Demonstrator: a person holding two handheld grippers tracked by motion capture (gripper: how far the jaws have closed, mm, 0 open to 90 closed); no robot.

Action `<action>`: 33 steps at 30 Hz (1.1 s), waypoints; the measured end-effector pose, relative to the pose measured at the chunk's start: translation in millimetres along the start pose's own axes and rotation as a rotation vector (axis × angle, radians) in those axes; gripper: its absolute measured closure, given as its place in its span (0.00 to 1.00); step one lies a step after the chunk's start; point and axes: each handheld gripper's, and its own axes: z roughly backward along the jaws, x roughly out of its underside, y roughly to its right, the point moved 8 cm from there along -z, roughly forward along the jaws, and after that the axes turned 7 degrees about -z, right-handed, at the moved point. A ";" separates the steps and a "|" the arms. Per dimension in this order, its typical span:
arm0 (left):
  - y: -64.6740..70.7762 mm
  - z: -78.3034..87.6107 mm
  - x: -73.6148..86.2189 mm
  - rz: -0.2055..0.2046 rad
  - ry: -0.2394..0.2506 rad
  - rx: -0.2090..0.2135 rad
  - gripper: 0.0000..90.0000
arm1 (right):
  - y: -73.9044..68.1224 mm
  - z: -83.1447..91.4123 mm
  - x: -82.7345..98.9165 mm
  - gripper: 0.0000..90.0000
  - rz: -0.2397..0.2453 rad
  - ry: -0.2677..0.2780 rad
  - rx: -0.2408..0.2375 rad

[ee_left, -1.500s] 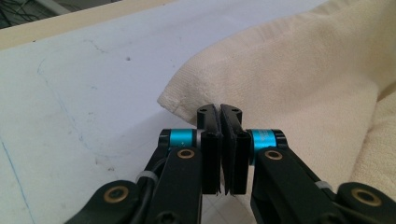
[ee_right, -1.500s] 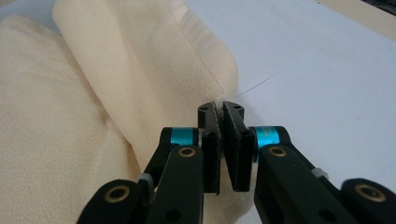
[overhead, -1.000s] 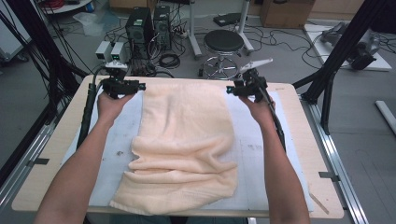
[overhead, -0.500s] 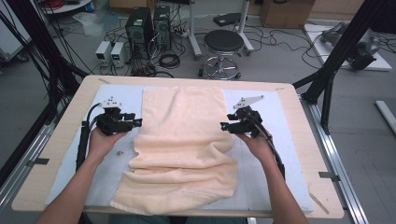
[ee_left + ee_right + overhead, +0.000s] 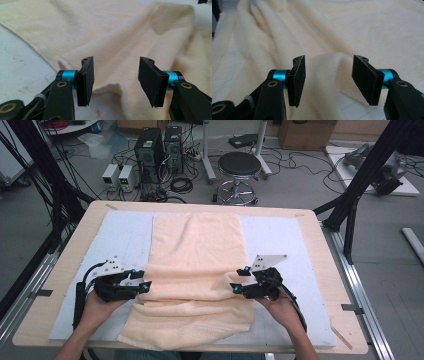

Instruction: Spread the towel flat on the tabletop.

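Cream terry cloth, a long towel [image 5: 195,270], runs down the middle of the bench [image 5: 310,220] from its far edge to its near edge, over a pale blue mat [image 5: 285,240]. A fold of it lies doubled across the near half. The left tool [image 5: 146,286] sits at the fold's left end and the right tool [image 5: 233,288] at its right end. Both have just been opening; each one's jaws stand apart, the bunched cloth lying loose between them and unpressed. A person's hands [image 5: 100,305] hold both tools near the near edge.
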 end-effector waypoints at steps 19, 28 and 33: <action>29.4 -4.8 30.9 -0.088 -0.191 0.121 0.88 | -18.1 -12.8 48.2 0.91 0.060 -0.200 -0.028; 39.1 29.0 35.5 -0.048 -0.159 0.111 0.87 | -34.9 -6.4 34.3 0.86 0.063 -0.142 -0.081; 33.6 30.5 31.0 -0.003 -0.127 0.120 0.69 | -34.1 1.6 29.4 0.74 0.084 -0.116 -0.056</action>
